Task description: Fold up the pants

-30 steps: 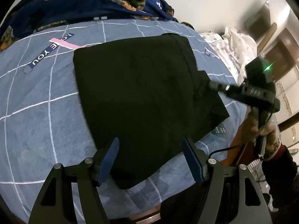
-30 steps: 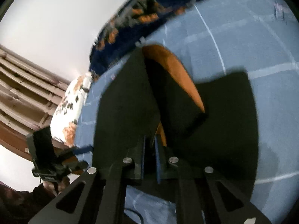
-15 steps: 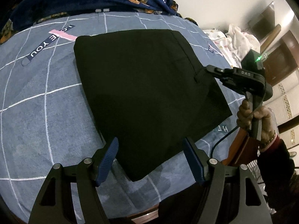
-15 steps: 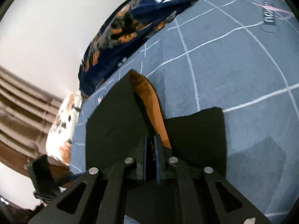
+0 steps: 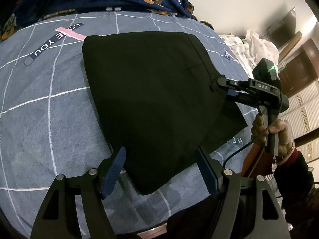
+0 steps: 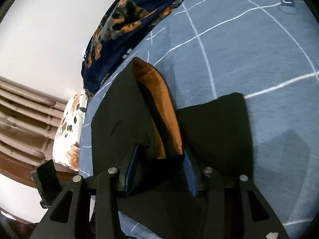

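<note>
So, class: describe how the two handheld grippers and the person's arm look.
Both are black, with triangular cut-out frames, silver bolts and ribbed blue pads: the left gripper, the right gripper. The right one carries a black box with a green light and a trailing black cable. The hand wears a beaded bracelet, dark sleeve, reddish cuff.

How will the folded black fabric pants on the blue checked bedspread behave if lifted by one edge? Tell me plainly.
The black fabric pants would probably droop: their layers lie limp and flat on the blue checked bedspread. The fold would likely fall open, since the orange lining already gapes at the waist. As the right gripper opens, cloth sags between its pads.
</note>
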Demonstrator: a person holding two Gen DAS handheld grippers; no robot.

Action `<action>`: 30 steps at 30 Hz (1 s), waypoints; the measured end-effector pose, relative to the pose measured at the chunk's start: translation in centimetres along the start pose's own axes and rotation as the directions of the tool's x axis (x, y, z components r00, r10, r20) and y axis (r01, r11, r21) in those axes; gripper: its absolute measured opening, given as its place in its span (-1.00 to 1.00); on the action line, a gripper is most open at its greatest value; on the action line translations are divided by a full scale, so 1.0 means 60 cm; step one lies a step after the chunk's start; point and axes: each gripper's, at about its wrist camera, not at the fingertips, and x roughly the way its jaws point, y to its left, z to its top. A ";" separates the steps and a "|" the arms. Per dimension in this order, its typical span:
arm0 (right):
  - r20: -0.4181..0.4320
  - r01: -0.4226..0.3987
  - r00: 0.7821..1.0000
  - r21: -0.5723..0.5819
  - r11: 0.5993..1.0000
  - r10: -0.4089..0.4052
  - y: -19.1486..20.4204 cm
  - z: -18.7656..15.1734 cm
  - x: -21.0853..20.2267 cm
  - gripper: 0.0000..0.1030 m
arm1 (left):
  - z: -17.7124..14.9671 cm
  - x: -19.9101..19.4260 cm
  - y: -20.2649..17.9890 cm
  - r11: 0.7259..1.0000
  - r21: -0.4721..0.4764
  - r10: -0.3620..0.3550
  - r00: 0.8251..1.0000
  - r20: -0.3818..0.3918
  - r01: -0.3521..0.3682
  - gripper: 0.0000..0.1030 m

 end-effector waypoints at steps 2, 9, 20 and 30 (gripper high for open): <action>-0.004 0.009 1.000 0.003 1.000 -0.009 0.001 -0.001 0.005 -0.47 | -0.001 -0.001 0.001 1.000 -0.005 0.000 1.000 0.001 0.000 0.41; 0.165 -0.170 0.974 0.092 0.981 0.153 0.020 -0.029 -0.077 -0.61 | -0.001 -0.027 0.003 1.000 -0.017 -0.001 0.999 0.038 0.002 0.41; 0.242 -0.219 0.961 0.381 0.898 0.131 -0.113 -0.155 -0.115 -0.61 | -0.008 -0.004 -0.012 1.000 0.024 0.008 1.000 0.011 -0.008 0.49; 0.256 -0.252 0.955 0.443 0.860 0.148 -0.135 -0.182 -0.118 -0.63 | -0.002 0.004 -0.001 1.000 0.013 0.015 1.000 0.013 -0.015 0.49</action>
